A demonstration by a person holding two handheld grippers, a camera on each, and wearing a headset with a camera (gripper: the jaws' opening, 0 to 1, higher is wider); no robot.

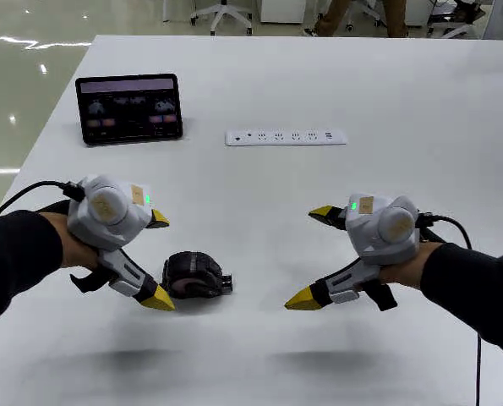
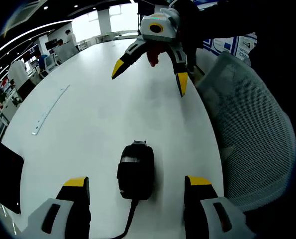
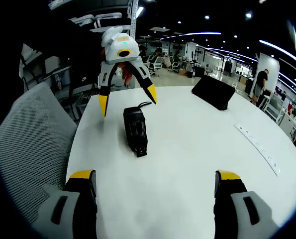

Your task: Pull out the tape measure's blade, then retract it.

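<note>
1. While I run this rig from afar, my left gripper [image 1: 160, 259] hangs low over the broad white tabletop [image 1: 336, 85]. Its yellow-tipped jaws are spread wide and grip nothing.
2. The black, rounded plastic tape measure [image 1: 194, 275] lies on the tabletop right at that gripper's mouth. In the left gripper view, the case [image 2: 136, 172] has its near end between the two yellow tips, with bare table on either side.
3. From the head view, the lower left tip sits just beside the case; I cannot tell whether they touch.
4. No length of blade is drawn out of the case. A thin black cord [image 2: 130, 219] trails from its near end toward the gripper.
5. My right gripper [image 1: 309, 255] is well apart from the tape measure, on its far side, jaws likewise wide and holding nothing. In its own view the case [image 3: 136, 129] lies lengthwise between the two grippers, nearer the left one.
6. Farther up the table, a dark tablet with a lit screen [image 1: 129, 107] stands propped. A long white power strip [image 1: 286, 137] lies flat beside it.
7. A grey mesh chair back [image 2: 252, 134] stands at the table's edge.
</note>
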